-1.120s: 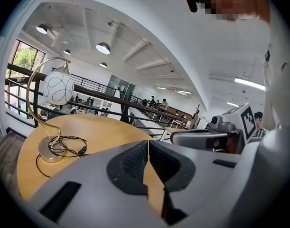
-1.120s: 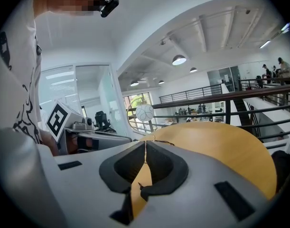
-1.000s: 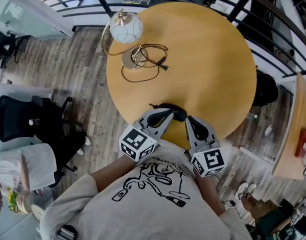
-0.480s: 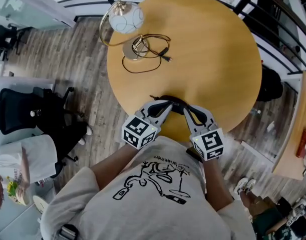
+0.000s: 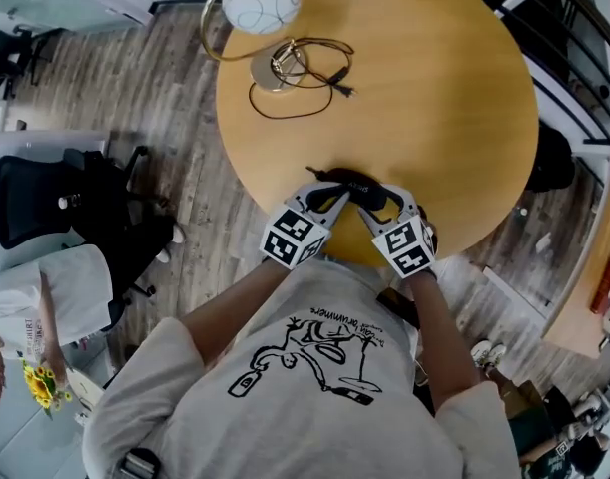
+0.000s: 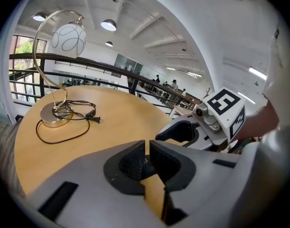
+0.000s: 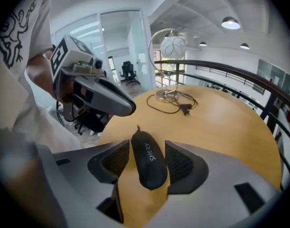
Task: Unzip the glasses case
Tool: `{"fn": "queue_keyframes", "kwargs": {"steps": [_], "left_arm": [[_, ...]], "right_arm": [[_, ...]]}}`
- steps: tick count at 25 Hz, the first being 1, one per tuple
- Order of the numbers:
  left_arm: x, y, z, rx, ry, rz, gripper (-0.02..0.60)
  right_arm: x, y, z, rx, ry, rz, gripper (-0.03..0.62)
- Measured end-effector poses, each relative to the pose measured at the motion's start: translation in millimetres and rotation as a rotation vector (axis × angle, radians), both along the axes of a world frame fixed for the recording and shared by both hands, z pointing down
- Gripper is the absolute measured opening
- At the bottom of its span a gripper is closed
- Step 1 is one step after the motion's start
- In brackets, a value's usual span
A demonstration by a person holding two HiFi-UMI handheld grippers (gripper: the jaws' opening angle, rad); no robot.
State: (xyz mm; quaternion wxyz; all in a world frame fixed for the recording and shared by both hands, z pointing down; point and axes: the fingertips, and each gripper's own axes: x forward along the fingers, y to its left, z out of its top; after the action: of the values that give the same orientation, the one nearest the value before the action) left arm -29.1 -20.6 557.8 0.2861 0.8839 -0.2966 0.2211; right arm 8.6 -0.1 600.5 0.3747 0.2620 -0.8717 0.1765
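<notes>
The black glasses case lies on the round wooden table near its front edge. In the right gripper view the case shows white lettering and a small zip pull at its far end. My right gripper straddles the case; its jaws are opening and the pads stand just off both sides. My left gripper is shut, with its tips over the case's left end. Only a sliver of the case shows behind its pads. The left gripper hovers close above the zip pull and holds nothing that I can see.
A brass arc lamp with a white globe stands at the table's far left, its black cable coiled beside the base. A black office chair is on the floor to the left. Railings curve behind the table.
Both grippers have dropped down onto the table's front edge with the case. The right jaws have parted from the case. The left jaws stay shut.
</notes>
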Motion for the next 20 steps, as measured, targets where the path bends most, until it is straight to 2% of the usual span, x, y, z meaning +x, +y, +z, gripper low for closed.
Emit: {"fn": "queue_keyframes", "kwargs": {"steps": [3,5,7,12,20], "left_arm": [[-3.7,4.1,22.7,-0.028,-0.025,0.0,0.023],[-4.7,7.7,34.8,-0.046,-0.039,-0.004,0.065],[-4.8,11.9,43.8,-0.067,-0.045,-0.009,0.096],[-8.8,15.7,58.6,-0.103,-0.054,-0.024,0.103],[-14.7,21.4,66.6,-0.129,-0.058,-0.037,0.106]], "right_arm": [[-3.7,3.5,28.8,-0.043,0.084,-0.069,0.276],[-2.9,4.6,45.3,-0.052,0.14,-0.108,0.298],[-1.7,5.7,59.8,-0.057,0.186,-0.145,0.307],[-2.0,9.9,92.7,-0.088,0.266,-0.223,0.313],[1.8,7.9,120.3,-0.101,0.319,-0.229,0.314]]}}
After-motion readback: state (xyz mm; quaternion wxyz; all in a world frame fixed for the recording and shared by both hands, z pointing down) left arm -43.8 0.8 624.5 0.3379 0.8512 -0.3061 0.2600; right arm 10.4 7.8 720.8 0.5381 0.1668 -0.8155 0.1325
